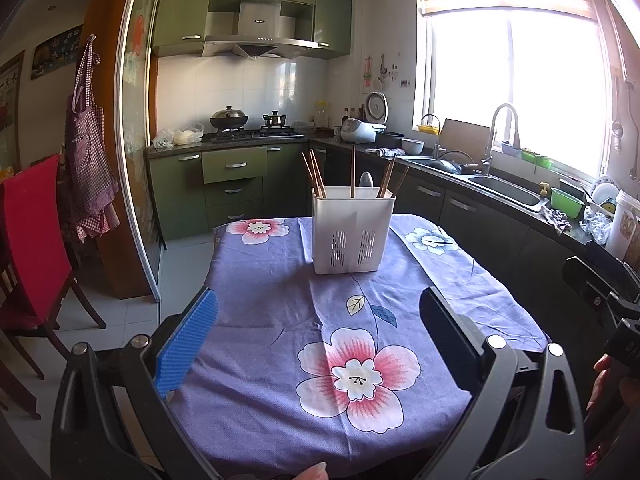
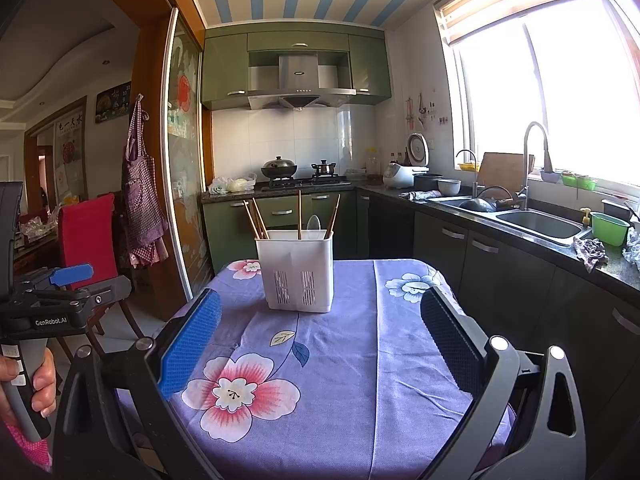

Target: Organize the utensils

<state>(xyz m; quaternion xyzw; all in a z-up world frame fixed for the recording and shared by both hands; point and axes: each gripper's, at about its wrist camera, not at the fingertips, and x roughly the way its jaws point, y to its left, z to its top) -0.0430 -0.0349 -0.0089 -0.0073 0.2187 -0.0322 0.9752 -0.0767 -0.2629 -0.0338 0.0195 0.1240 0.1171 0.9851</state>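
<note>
- The white utensil holder (image 1: 352,232) stands upright on the far half of the table (image 1: 280,320), about in the middle of its width.
- In the holder, wooden chopsticks (image 1: 316,174) stand and lean in several directions; one spoon (image 1: 366,179) shows its bowl above the rim.
- The front wall of the holder has two groups of narrow slots near the bottom.
- The table is covered with a purple cloth (image 2: 340,360) with big pink and white flowers; nothing else lies on it.
- The left tool (image 1: 318,336) hovers over the near edge of the table, its fingers spread wide and holding nothing.
- The right tool (image 2: 320,340) is at the near edge too, also spread wide and empty, well apart from the holder.
- In the right wrist view a hand (image 2: 40,376) grips the handle of the left tool.
- Behind the table are green cabinets (image 1: 236,184), a stove with pots (image 1: 228,118) and a sink (image 1: 504,192) under a bright window.
</note>
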